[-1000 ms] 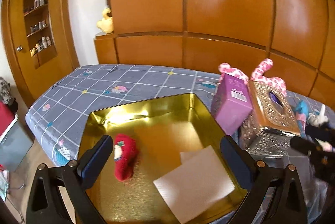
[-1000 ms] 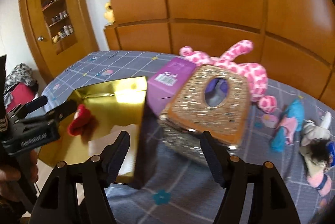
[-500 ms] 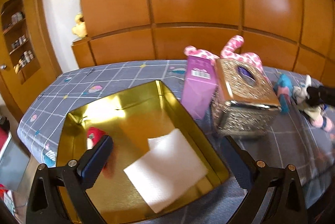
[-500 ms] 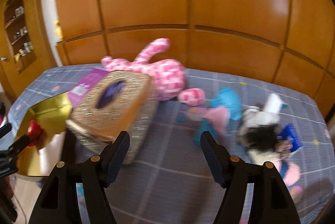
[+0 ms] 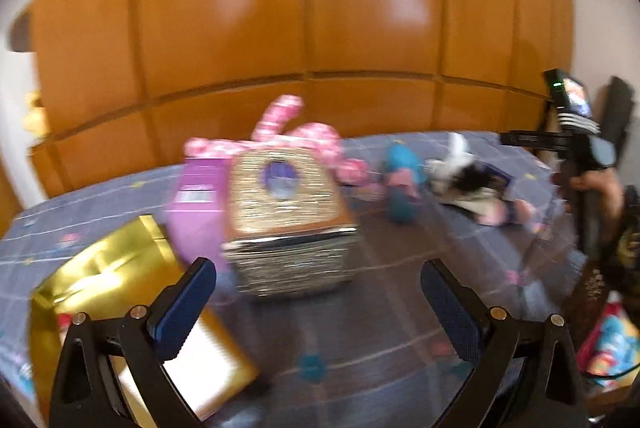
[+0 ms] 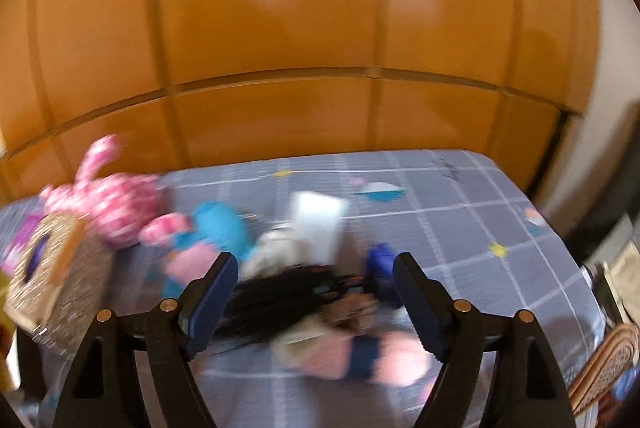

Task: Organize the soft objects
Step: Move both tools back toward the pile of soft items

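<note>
Layout on the bed (image 5: pixel 400 308). The tray (image 5: pixel 100 268) lies at the left edge. The carton (image 5: pixel 198 216) stands just right of the tray, touching the tissue box (image 5: pixel 286 220) on its right. The rabbit plush (image 5: pixel 304 137) lies behind the tissue box. The fish plush (image 5: pixel 402 183) lies right of the rabbit plush; the doll (image 6: pixel 312 304) lies right of the fish plush.

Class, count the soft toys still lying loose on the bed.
3: a pink spotted plush behind the glittery box, a blue-and-pink one beside it, and a dark-haired doll between the right gripper's fingers. Blur may hide others.
</note>
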A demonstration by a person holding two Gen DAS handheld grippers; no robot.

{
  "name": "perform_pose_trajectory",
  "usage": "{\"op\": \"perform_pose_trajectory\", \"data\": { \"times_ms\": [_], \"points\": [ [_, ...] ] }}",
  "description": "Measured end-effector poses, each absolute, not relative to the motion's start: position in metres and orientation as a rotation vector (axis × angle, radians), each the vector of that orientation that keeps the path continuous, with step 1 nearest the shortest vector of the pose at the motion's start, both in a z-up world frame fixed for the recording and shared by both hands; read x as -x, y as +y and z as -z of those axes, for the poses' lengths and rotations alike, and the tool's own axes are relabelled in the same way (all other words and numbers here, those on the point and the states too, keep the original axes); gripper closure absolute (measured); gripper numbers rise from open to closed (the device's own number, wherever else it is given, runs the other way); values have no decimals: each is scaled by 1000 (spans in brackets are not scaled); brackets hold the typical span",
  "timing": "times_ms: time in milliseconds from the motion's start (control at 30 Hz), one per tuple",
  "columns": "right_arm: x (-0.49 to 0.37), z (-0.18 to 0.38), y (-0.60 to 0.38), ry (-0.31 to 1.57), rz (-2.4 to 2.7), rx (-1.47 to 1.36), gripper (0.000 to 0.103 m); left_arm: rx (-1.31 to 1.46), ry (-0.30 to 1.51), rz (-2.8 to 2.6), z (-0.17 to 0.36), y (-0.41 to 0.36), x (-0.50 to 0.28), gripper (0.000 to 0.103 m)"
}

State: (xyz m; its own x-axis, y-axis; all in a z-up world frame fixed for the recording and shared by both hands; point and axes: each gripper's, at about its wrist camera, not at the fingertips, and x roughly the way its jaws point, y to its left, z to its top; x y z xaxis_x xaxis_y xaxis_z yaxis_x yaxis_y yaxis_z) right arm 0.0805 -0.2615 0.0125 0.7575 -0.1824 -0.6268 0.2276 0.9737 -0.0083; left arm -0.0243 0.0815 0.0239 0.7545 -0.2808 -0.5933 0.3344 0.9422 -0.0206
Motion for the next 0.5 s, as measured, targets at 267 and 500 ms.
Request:
{"op": "perform_pose_trajectory", "data": {
  "times_ms": [267,500],
  "points": [
    [-78,4,-322,684,304,-269,21,-127,680,468,-21,8,-14,0],
    [-75,6,-327,687,251,-353,21,-173,811,480,-1,-57,-71,0]
  ]
}}
